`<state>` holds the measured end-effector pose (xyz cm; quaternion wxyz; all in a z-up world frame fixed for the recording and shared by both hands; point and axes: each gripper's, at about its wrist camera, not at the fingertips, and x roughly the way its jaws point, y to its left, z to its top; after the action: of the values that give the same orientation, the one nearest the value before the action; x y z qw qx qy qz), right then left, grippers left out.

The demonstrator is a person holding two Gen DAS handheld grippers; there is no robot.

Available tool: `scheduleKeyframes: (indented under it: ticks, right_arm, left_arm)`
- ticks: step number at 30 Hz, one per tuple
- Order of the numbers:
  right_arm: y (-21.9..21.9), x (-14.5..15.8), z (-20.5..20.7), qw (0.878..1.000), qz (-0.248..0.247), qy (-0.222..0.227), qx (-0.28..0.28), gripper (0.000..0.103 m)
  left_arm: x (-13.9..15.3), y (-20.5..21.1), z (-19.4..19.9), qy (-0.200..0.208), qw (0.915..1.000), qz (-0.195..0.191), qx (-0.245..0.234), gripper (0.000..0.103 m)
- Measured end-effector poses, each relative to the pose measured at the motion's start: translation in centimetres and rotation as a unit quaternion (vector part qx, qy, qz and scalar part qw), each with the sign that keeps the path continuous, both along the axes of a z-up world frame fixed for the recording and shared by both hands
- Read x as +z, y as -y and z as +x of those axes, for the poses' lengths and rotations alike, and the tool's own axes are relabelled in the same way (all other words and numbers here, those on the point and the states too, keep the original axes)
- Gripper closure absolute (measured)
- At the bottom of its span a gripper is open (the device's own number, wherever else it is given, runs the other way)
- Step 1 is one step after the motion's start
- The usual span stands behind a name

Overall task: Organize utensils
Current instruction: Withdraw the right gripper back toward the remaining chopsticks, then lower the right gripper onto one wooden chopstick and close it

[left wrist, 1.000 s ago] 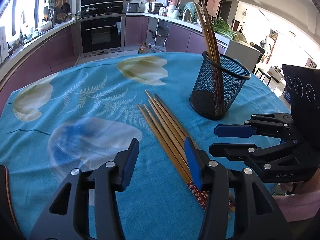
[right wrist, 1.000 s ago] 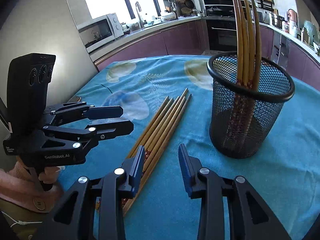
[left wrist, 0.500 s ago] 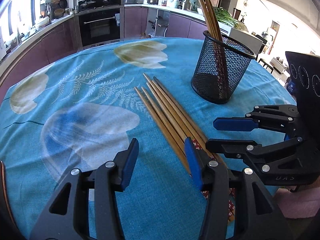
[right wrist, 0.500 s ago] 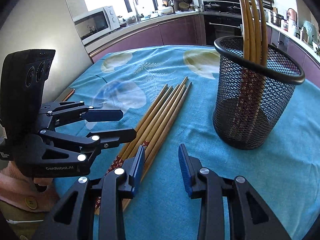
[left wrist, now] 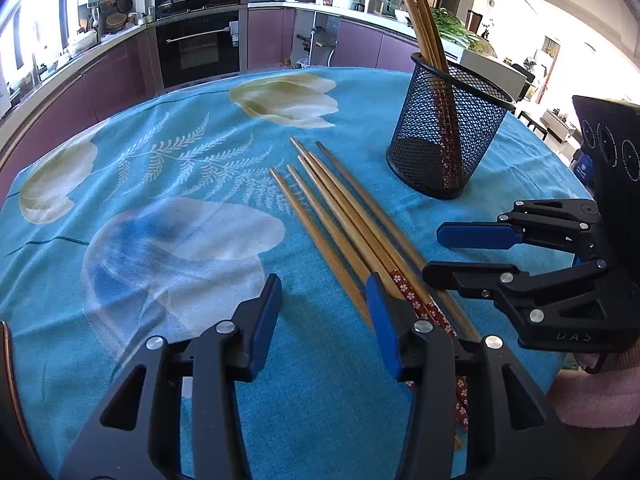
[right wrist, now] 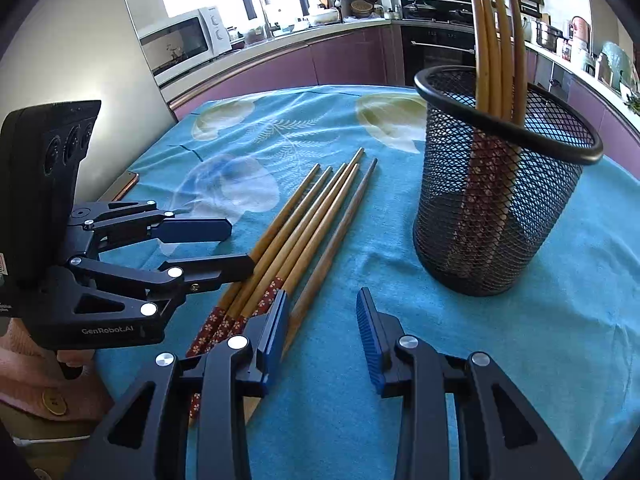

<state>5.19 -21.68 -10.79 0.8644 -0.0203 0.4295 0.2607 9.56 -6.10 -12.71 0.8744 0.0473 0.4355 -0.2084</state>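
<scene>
Several loose wooden chopsticks (left wrist: pixel 340 220) (right wrist: pixel 304 232), some with red flowered ends, lie side by side on the blue cloth. A black mesh holder (left wrist: pixel 448 136) (right wrist: pixel 500 200) stands upright beyond them with several chopsticks in it. My left gripper (left wrist: pixel 324 292) (right wrist: pixel 236 246) hovers over the near ends, its jaws closing. The outermost stick runs under the gap beside the right finger, and the pads press on nothing. My right gripper (right wrist: pixel 323 300) (left wrist: pixel 460 252) stands open beside it, and the darker stick's end lies under its gap, untouched.
The round table (left wrist: pixel 120 360) wears a blue flowered cloth, and its edge curves close on my side. A pink sleeve (left wrist: pixel 600 396) shows behind the right gripper. Kitchen counters, an oven (left wrist: pixel 200 52) and a microwave (right wrist: pixel 180 44) stand far behind.
Both views have tipped a little further down onto the table, so the loose chopsticks sit more centrally. The chopsticks and the holder have not moved.
</scene>
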Motion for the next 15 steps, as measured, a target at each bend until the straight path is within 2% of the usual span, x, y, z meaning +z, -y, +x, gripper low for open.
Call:
scheduleKeyframes:
  ticks: [8, 15]
  right_arm:
    - [-0.6, 0.0, 0.4, 1.000, -0.019, 0.002, -0.007, 0.070]
    - [-1.4, -0.1, 1.5, 0.999, -0.033, 0.011, -0.018, 0.072]
  left_arm:
    - [0.0, 0.2, 0.1, -0.001, 0.9997, 0.023, 0.001, 0.064]
    - [-0.1, 0.1, 0.9, -0.005, 0.9998, 0.021, 0.002, 0.065]
